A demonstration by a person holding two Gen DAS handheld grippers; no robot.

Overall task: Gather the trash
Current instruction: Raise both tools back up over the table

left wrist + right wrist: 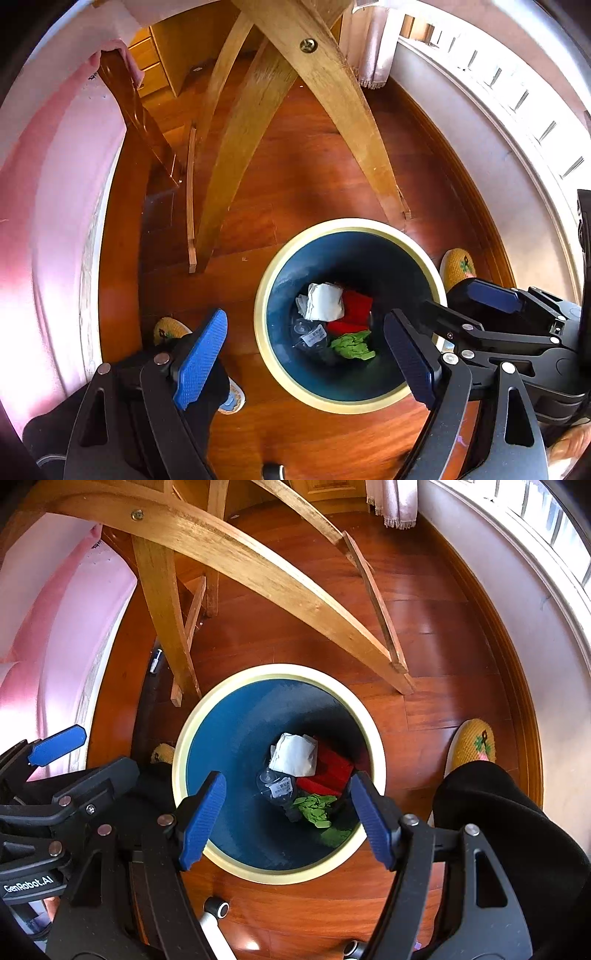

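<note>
Both tools hang over a round bin with a dark blue inside and a pale cream rim (pixel 258 877), which stands on the reddish-brown wooden plank floor (pixel 424 635) just in front of the curved pale wooden legs of a piece of furniture (pixel 229 550). The left gripper (pixel 304 360) has its blue-padded jaws spread wide with nothing between them, and the right gripper (pixel 286 818) is likewise spread and empty, its pads framing the bin's mouth from above. The trash already lies at the bottom of the bin: a crumpled white paper packet (pixel 293 755) toward the far side of the bottom, a red folded wrapper (pixel 332 771) beside it toward the right wall, a crumpled green piece (pixel 314 808) nearest the camera, and a clear plastic bit with a printed label (pixel 275 784) to the left of the green one. Judging by the empty jaws above a filled bin, the step in hand looks like the release, and it seems complete. To finish it well, both tools would best lift straight up and clear the cream rim before swinging sideways, so that no finger catches the rim and tips the bin. It is also worth checking that nothing clings to a pad. The wooden legs stand near the bin's far rim, and a yellow knitted slipper (pixel 476 746) sits to its right; the way out should avoid both.
</note>
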